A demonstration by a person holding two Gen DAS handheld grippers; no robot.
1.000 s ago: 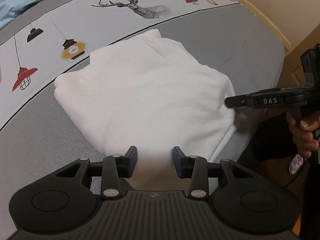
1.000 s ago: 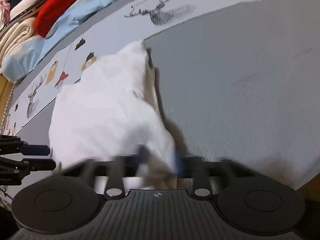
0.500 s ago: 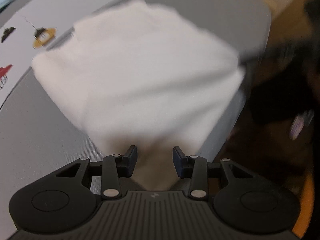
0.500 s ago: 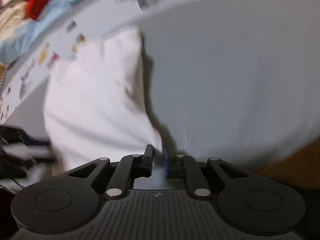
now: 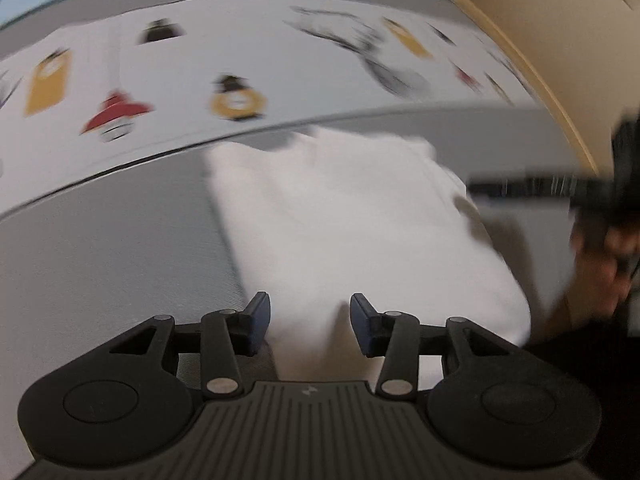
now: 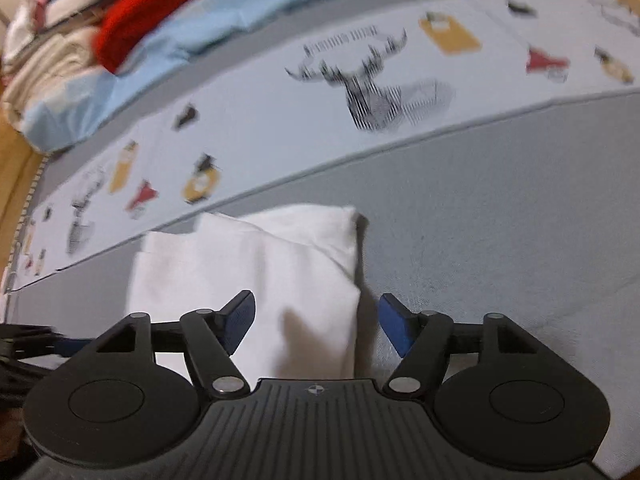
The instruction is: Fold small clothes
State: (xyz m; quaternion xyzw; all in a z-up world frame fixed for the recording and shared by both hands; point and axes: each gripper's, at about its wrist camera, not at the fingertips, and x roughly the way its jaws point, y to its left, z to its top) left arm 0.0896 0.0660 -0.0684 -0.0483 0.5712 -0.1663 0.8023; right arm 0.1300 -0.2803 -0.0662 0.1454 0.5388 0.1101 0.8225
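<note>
Left wrist view: grey bedding fills the left of the frame, bordered above by a pale printed band of lanterns and a stag, all blurred by motion. At centre lies the folded white garment, a rough rectangle with its far edge just short of the printed band and its near edge running under the left gripper, whose jaws stand apart with the cloth between them but not pinched. A soft crease rises from the near edge, and the right side of the garment shows a small shadowed tuck. At far right the right gripper appears as a dark blurred bar just beside the garment's right edge, held by a blurred hand; from this angle its jaws cannot be read. Right wrist view: at upper left, a pile of fabrics, cream, red and light blue, sits at the far side of the bed; no container is in sight. Lower left, part of the left gripper enters the frame edge. The white garment lies on the grey bedding, its folded layers visible along the right edge and a faint reddish tinge near its left side. The right gripper hovers over the garment's near right corner with its blue-padded jaws wide apart, holding nothing.
</note>
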